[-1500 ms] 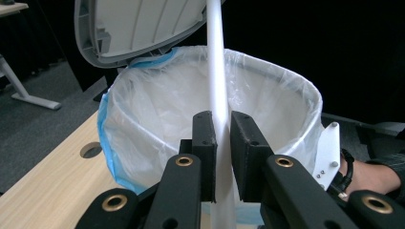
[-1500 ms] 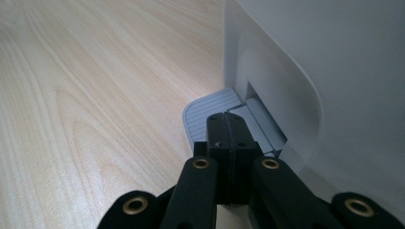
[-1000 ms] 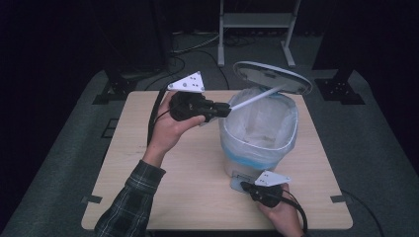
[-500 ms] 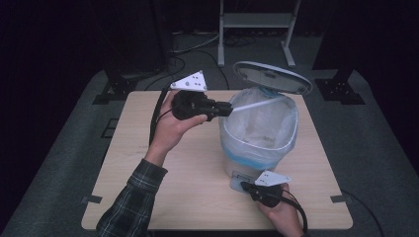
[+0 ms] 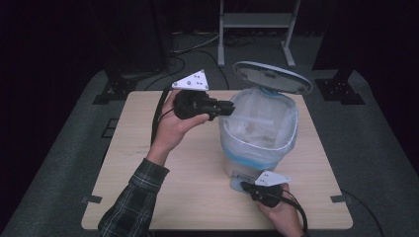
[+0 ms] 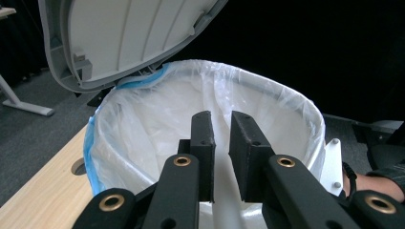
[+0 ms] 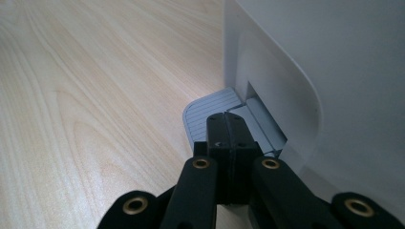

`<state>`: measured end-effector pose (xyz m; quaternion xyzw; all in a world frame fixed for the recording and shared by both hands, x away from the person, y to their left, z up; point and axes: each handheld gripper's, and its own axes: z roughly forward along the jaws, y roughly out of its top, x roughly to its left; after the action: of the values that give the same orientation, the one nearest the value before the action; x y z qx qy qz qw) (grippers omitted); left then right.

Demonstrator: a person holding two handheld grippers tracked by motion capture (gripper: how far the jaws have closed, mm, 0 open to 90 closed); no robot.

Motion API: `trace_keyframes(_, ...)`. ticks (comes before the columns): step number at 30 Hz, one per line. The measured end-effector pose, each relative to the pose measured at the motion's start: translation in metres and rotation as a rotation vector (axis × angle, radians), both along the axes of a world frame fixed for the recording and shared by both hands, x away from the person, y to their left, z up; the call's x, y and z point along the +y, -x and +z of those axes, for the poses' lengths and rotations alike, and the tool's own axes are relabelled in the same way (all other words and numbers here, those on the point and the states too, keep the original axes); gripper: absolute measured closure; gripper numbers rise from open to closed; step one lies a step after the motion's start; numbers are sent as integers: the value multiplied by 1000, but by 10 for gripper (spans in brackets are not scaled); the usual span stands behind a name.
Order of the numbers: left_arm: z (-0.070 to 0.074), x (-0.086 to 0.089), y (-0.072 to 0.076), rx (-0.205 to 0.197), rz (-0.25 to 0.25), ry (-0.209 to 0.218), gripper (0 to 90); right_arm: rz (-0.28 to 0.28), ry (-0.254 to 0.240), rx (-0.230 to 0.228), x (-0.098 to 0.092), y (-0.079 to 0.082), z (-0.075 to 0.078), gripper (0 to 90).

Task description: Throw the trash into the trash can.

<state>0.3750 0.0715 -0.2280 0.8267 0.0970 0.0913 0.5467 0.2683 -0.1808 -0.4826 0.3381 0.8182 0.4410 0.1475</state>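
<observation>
Left gripper (image 6: 220, 125) poised just over the bin's near rim, jaws slightly parted, nothing between. White liner bag (image 6: 143, 119) draped around the rim. Lid (image 6: 119, 38) tilted up behind.

Light wood desk (image 5: 148, 197) under both tongs, grey carpeted floor (image 5: 59, 163) around it. Well beyond the left tongs (image 5: 230, 106): white metal frame (image 5: 257, 19), loose cables (image 5: 192, 47) on the floor, black stand feet (image 5: 116, 89) to either side. Dark tabs (image 5: 341, 198), probably tape, at the desk's front corners, one right of the right tongs (image 5: 242, 185). Round hole (image 6: 79, 166) in the desk, low left of the left tongs.
</observation>
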Motion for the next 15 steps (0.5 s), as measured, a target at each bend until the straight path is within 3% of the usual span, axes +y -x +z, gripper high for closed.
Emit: trace_keyframes(15, -4, 14, 4, 16, 19, 10, 763, 1, 1, -2, 0, 0, 0, 896)
